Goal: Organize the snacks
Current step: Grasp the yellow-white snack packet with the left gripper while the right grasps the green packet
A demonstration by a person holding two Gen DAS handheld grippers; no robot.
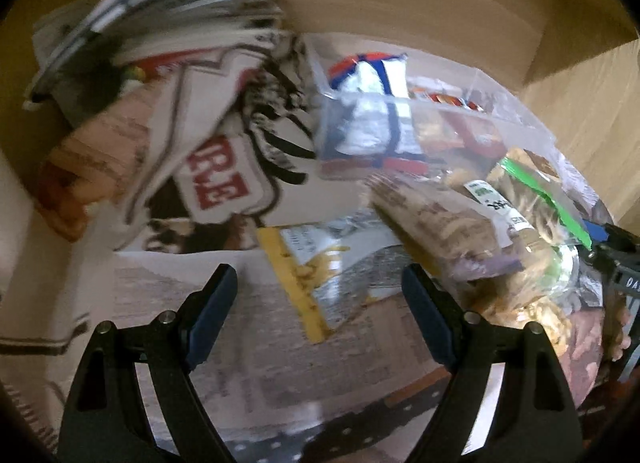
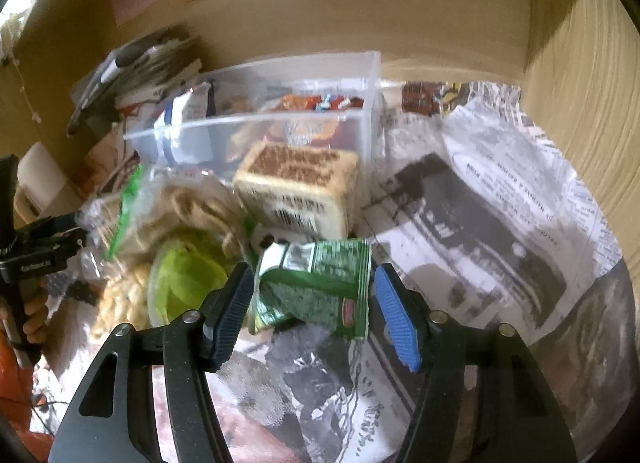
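My right gripper (image 2: 312, 275) is shut on a crumpled green snack packet (image 2: 320, 287), held just above the newspaper. Behind it stand a beige biscuit pack (image 2: 296, 183) and a clear plastic bin (image 2: 256, 119) holding a blue-and-white packet (image 2: 184, 131) and red-orange packets. My left gripper (image 1: 320, 269) is open over a yellow-and-silver packet (image 1: 320, 275) that lies flat on the paper. To its right lie a brown biscuit pack (image 1: 436, 219) and a zip bag with a green seal (image 1: 532, 183). The bin (image 1: 400, 103) sits further back.
Newspaper (image 2: 500, 191) lines the shelf, with wooden walls behind and at the right (image 2: 580, 103). A stack of papers and pens (image 1: 160, 3) and a white bag with red letters (image 1: 216, 183) fill the back left. A lime-green lid (image 2: 184, 279) lies beside the green packet. A hand (image 2: 34, 319) holds the left gripper's handle.
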